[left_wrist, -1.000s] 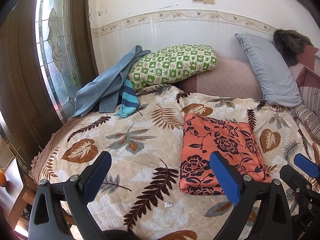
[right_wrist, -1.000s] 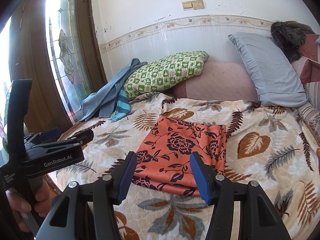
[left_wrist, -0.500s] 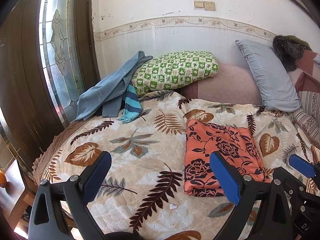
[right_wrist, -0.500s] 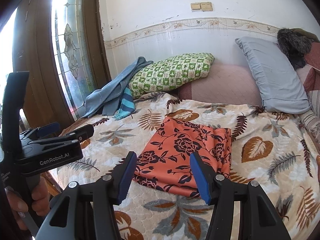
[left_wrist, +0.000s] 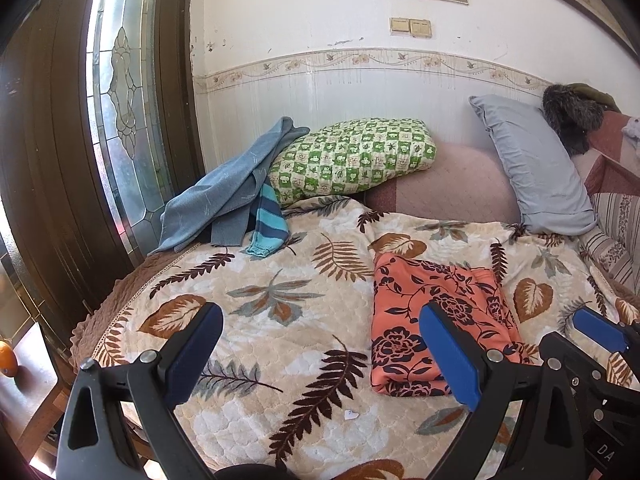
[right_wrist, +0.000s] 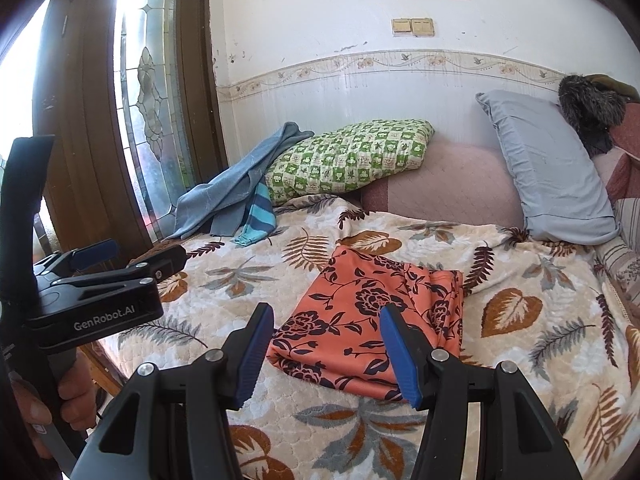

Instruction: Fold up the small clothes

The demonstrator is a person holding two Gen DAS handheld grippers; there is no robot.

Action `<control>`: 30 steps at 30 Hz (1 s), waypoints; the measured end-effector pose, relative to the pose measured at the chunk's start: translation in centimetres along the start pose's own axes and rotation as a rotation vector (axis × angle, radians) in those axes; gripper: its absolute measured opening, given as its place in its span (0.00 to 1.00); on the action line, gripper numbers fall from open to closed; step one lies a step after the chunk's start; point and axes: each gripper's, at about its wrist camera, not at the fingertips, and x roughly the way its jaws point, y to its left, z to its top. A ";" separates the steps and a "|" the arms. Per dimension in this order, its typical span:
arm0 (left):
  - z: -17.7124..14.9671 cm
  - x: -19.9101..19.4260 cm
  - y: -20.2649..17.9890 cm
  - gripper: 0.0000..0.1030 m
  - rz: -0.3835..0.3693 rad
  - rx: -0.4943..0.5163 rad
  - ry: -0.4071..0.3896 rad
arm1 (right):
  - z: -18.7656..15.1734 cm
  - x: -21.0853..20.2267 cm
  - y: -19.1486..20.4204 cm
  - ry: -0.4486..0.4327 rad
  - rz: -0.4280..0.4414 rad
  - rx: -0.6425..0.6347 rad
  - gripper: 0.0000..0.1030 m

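— Where did the left wrist view sit?
— Behind its own gripper (left_wrist: 320,356), above the bed's (left_wrist: 280,344) near edge, tilted down toward the far wall (left_wrist: 320,20).
— And the right wrist view?
— Just beside it to the right, behind the right gripper (right_wrist: 324,352), faced the same way, a little nearer the folded orange cloth (right_wrist: 372,320).
— What did they share?
— The bed, that cloth (left_wrist: 432,320), the green pillow (left_wrist: 352,156) and the wall; each caught the other's gripper at its edge.
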 end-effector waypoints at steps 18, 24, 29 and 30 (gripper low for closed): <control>0.5 -2.8 1.1 0.96 -0.006 -0.011 -0.043 | 0.7 -2.1 0.9 -0.040 -0.022 -0.005 0.57; 0.9 -2.3 1.4 0.96 -0.005 -0.016 -0.032 | 0.9 -1.3 0.9 -0.033 -0.013 0.004 0.57; 1.8 -1.3 1.4 0.96 -0.017 -0.017 -0.020 | 1.4 0.0 0.9 -0.020 -0.007 0.005 0.57; 2.0 -1.1 1.4 0.96 -0.020 -0.022 -0.018 | 1.5 0.1 0.8 -0.021 -0.008 0.002 0.57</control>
